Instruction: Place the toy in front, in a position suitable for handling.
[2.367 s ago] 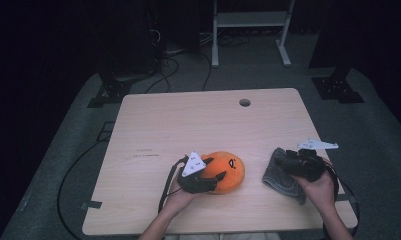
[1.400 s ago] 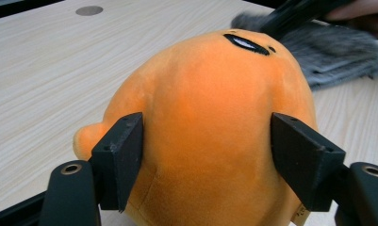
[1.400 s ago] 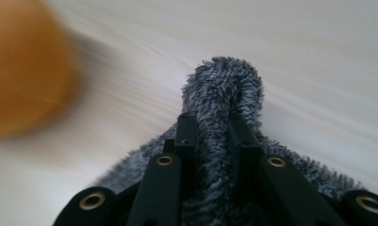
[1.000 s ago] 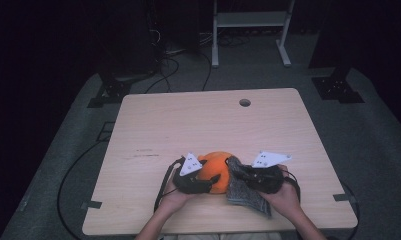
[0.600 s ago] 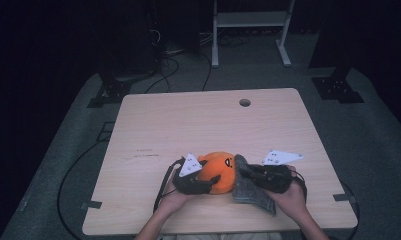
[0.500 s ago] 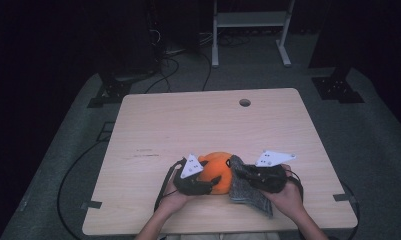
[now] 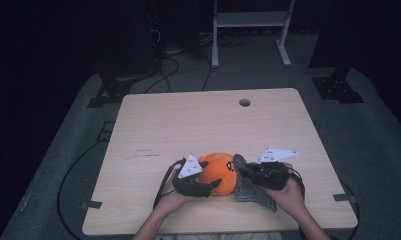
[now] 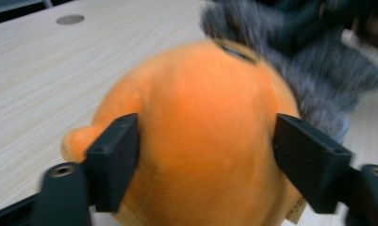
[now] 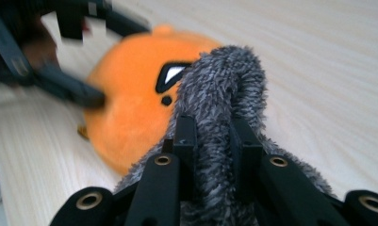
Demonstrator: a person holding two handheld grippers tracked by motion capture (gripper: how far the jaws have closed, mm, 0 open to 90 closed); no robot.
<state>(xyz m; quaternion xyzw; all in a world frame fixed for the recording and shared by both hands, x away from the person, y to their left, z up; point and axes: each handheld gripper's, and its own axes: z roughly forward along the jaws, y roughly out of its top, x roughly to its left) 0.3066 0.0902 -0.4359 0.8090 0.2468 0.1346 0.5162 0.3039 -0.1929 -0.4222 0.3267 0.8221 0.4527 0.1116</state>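
- orange plush [image 7: 219,171], low centre: left tool [image 7: 208,186] has just been opening, jaws flanking it.
- right tool [image 9: 214,136] clenched on grey fuzzy cloth [image 9: 224,94], touching plush; covering left.

Each hand carries a black gripper with a pale grey three-cornered plate on top, dotted with small dark marks. The left gripper [image 7: 210,186] trails a black cable looping behind it; the right gripper [image 7: 244,172] has a cable curving behind the hand. Up close, the jaws are matte black blocks on black arms set with brass-ringed screw holes. Both forearms are bare, no sleeves visible.
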